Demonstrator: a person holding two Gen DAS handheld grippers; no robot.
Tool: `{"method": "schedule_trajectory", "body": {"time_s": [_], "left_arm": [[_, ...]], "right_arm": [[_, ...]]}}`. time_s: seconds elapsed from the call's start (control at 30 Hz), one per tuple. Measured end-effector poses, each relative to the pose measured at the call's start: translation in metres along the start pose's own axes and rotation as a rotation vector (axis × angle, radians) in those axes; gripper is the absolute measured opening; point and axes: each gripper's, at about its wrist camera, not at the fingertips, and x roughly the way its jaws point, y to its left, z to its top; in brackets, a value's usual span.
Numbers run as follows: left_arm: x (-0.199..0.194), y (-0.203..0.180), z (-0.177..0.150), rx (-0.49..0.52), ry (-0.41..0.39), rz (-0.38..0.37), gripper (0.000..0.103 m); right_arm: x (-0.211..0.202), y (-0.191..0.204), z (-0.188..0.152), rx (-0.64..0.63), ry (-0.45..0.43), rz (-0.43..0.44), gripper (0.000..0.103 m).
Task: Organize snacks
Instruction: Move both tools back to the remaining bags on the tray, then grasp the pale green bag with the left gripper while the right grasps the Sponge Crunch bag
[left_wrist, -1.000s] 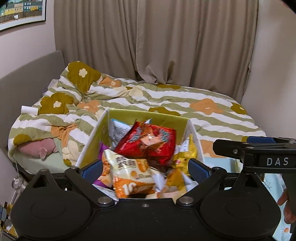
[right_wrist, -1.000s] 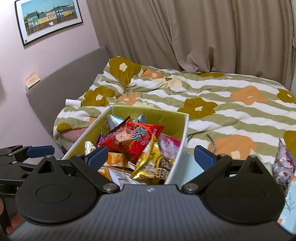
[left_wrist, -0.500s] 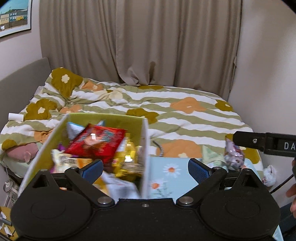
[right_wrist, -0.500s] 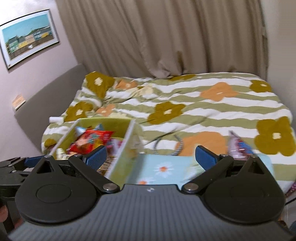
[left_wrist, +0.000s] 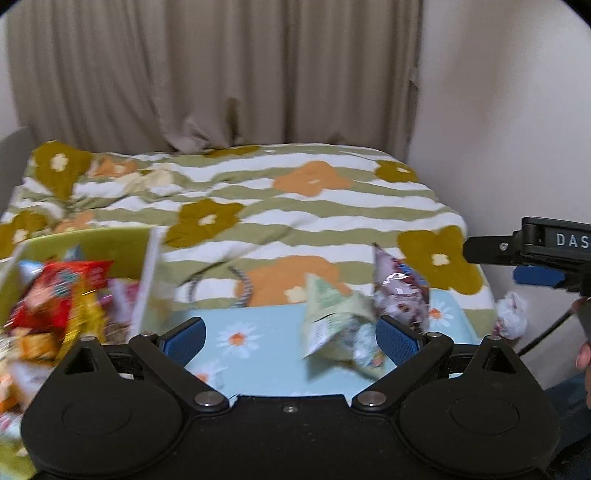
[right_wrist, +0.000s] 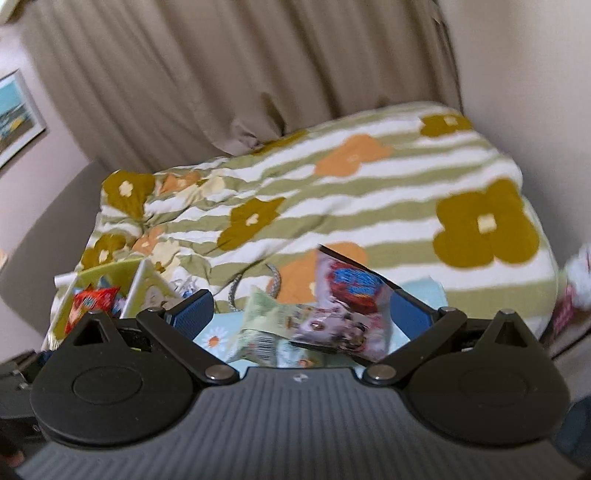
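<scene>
In the left wrist view, the left claw (left_wrist: 290, 338) is wide open and has nothing between its blue pads. It is above a light blue cloth with daisies (left_wrist: 258, 339) that lies on the near part of the bed (left_wrist: 295, 206). At the left edge stands a green box (left_wrist: 110, 245) full of snacks, with a red packet (left_wrist: 55, 291) on top. A pale green packet (left_wrist: 332, 321) and a purple packet (left_wrist: 400, 291) stand on the blue cloth, close to the right pad; the picture is blurred, so I cannot tell if they touch it. The right claw (left_wrist: 532, 264) enters from the right edge. In the right wrist view, the right claw (right_wrist: 301, 314) is also wide open and holds nothing. The purple packet (right_wrist: 347, 306) and the pale green packet (right_wrist: 266, 321) appear between its fingers, lying against each other. The green box (right_wrist: 107, 273) is at the left, beyond the left finger.
</scene>
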Motion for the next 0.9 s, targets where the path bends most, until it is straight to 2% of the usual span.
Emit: {"method": "schedule_trajectory", "body": {"time_s": [0.17, 0.37, 0.6, 0.73, 0.77, 0.8, 0.9], "left_arm": [[0.054, -0.008, 0.009, 0.010, 0.056, -0.080, 0.100], [0.111, -0.002, 0.014, -0.076, 0.137, -0.163, 0.100], [0.155, 0.011, 0.008, -0.183, 0.234, -0.252, 0.097], [0.175, 0.015, 0.000, -0.218, 0.310, -0.327, 0.090], [0.179, 0.016, -0.002, -0.232, 0.333, -0.351, 0.080], [0.184, 0.016, -0.004, -0.246, 0.362, -0.370, 0.076], [0.186, 0.016, -0.007, -0.246, 0.374, -0.375, 0.071]], "right_arm": [[0.029, -0.034, 0.006, 0.117, 0.045, -0.015, 0.103], [0.073, -0.052, 0.007, 0.212, 0.104, -0.003, 0.103], [0.120, -0.060, 0.006, 0.288, 0.151, -0.009, 0.103], [0.140, -0.065, 0.000, 0.313, 0.185, -0.018, 0.103], [0.144, -0.066, -0.002, 0.317, 0.193, -0.022, 0.103], [0.147, -0.067, -0.004, 0.320, 0.199, -0.025, 0.103], [0.155, -0.070, -0.007, 0.330, 0.218, -0.031, 0.103]]}}
